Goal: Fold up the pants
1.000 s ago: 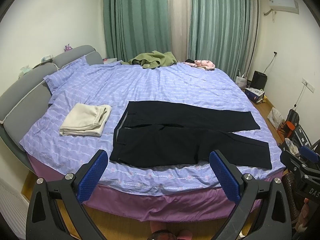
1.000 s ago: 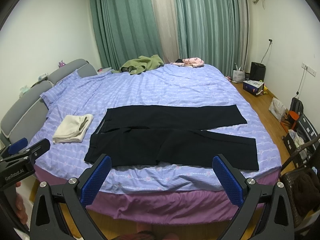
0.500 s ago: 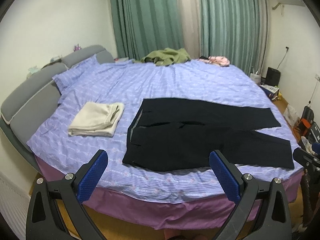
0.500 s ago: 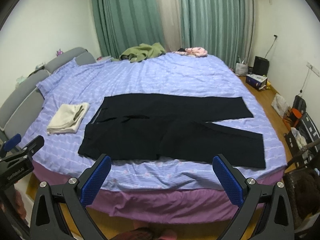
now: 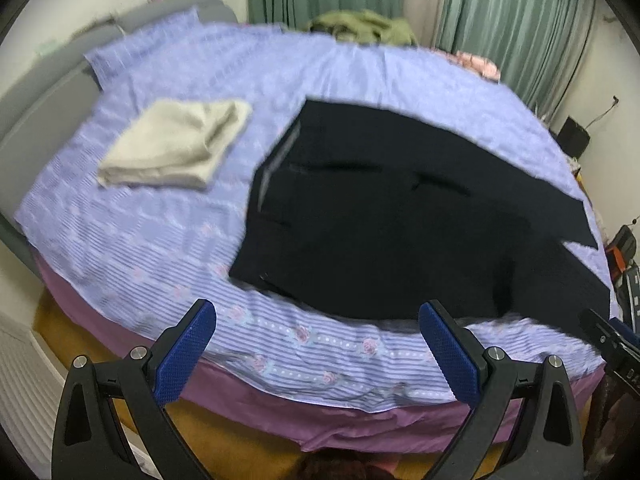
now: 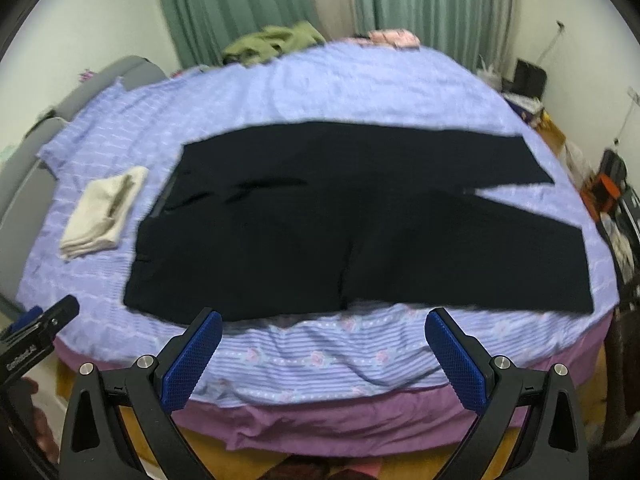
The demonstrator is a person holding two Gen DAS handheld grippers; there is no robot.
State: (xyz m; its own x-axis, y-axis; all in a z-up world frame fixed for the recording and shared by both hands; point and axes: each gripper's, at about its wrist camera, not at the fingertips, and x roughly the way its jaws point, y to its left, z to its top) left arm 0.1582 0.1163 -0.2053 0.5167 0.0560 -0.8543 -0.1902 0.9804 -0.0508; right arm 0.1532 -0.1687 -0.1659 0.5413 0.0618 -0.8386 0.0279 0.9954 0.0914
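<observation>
Black pants (image 5: 384, 216) (image 6: 352, 216) lie flat on the purple striped bedspread, waistband to the left, both legs running right and splitting apart at the hems. My left gripper (image 5: 318, 340) hangs open over the bed's near edge, just short of the waistband's near corner. My right gripper (image 6: 323, 344) is open too, in front of the near leg around the crotch seam. Neither touches the cloth. Each gripper's tip shows at the edge of the other's view. Both views are motion-blurred.
A folded cream garment (image 5: 176, 144) (image 6: 104, 212) rests left of the pants. A green garment (image 6: 276, 42) and pink clothes (image 6: 394, 37) lie at the far side by the curtains. Grey headboard (image 5: 36, 120) at left; bags and clutter (image 6: 612, 188) on the floor at right.
Both grippers have moved forward and down toward the bed, so the pants fill much more of each view. Both stay open.
</observation>
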